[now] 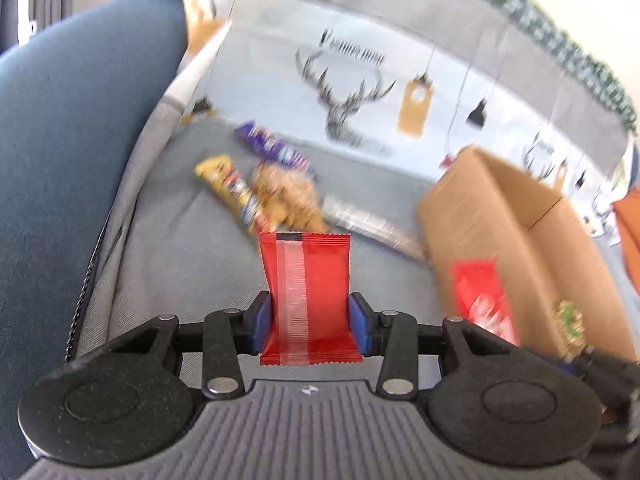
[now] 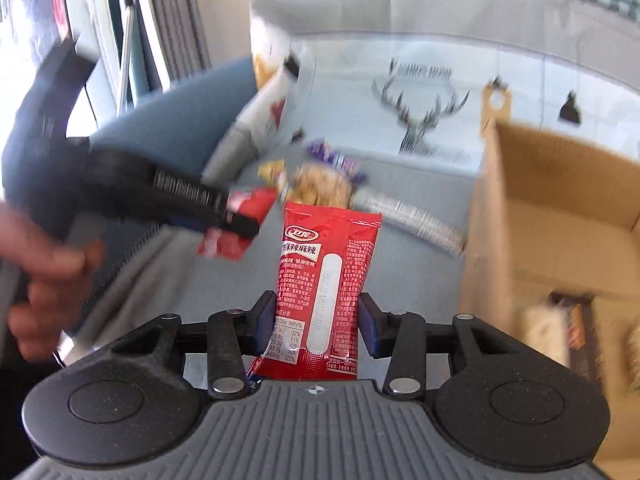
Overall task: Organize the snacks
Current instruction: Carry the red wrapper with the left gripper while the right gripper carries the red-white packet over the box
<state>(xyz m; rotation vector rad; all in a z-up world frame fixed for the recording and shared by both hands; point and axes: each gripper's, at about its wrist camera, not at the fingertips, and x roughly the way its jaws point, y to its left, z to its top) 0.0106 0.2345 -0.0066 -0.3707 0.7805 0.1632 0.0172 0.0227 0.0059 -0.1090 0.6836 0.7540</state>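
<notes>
My left gripper (image 1: 310, 318) is shut on a plain red snack packet (image 1: 306, 280) that stands upright between its blue pads, above the grey sofa seat. My right gripper (image 2: 322, 320) is shut on a red printed snack packet (image 2: 326, 276), also upright. In the right wrist view the left gripper (image 2: 236, 220) shows at the left with its red packet (image 2: 244, 216), held by a hand (image 2: 44, 276). More snacks lie on the seat beyond: a yellow bar (image 1: 230, 188), a purple packet (image 1: 272, 148), a cookie bag (image 1: 290, 198) and a silver packet (image 1: 372, 224).
An open cardboard box (image 1: 504, 216) stands on the seat at the right, with a red packet (image 1: 482, 300) and other snacks inside; its brown wall (image 2: 488, 216) is close beside the right gripper. A cushion with a deer print (image 1: 344, 100) leans behind. A blue armrest (image 1: 80, 120) rises at the left.
</notes>
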